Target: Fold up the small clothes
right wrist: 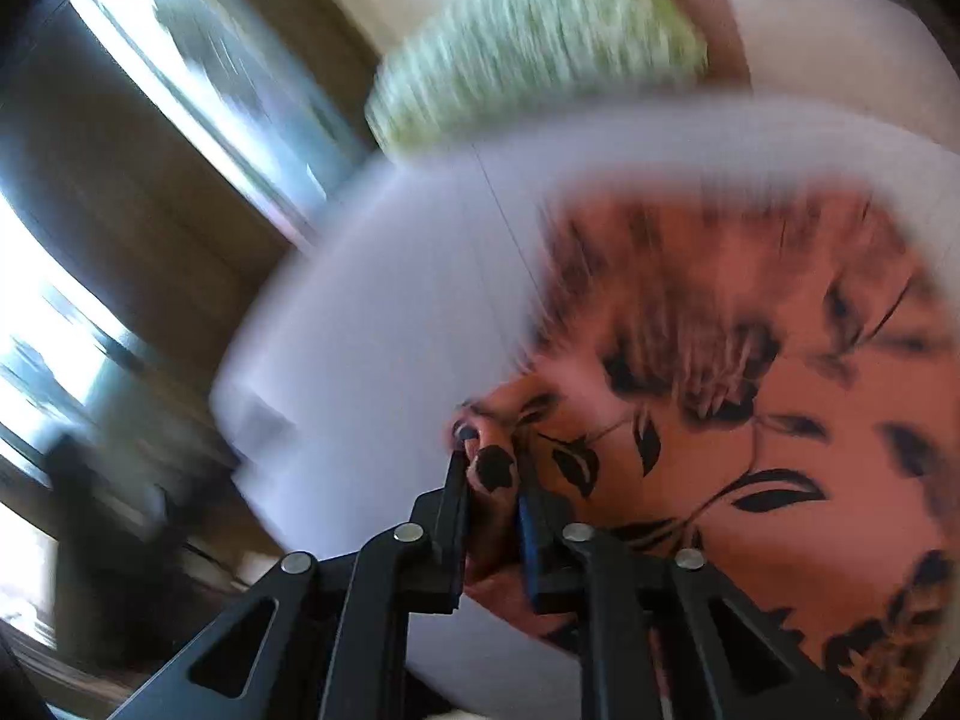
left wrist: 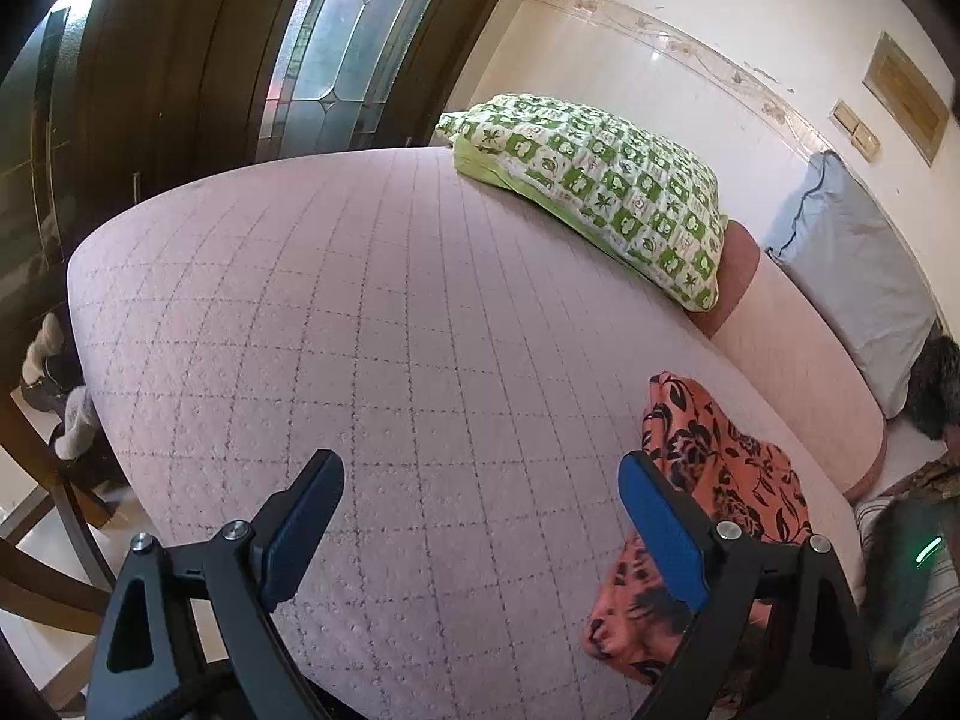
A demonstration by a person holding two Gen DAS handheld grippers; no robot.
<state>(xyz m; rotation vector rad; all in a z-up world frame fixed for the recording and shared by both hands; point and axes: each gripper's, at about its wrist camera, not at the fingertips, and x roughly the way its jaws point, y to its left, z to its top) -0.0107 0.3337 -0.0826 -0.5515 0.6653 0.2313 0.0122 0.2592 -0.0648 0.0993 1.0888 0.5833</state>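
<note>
The cloth, orange with black flowers, lies crumpled on the near right part of the bed, close to the bed's edge. The bed has a pale pink cover with a stitched grid.

My left tool is held above the bed, pointing across it and tilted down a little. Its two blue-padded fingers stand wide apart with nothing between them. The right finger sits just in front of the cloth in this view; I cannot tell whether it touches the fabric.

My right tool is clamped on a bunched edge of the cloth, its fingers nearly together with a fold of orange fabric pinched between them. The rest of the cloth spreads away to the right of the tool, over the bed. This view is rolled to one side and heavily blurred, so finer detail is lost.

Farther back on the bed, a green and white patterned pillow lies near the wall, and a light blue pillow leans to its right. A dark wooden door with a glass panel stands behind the bed.
</note>
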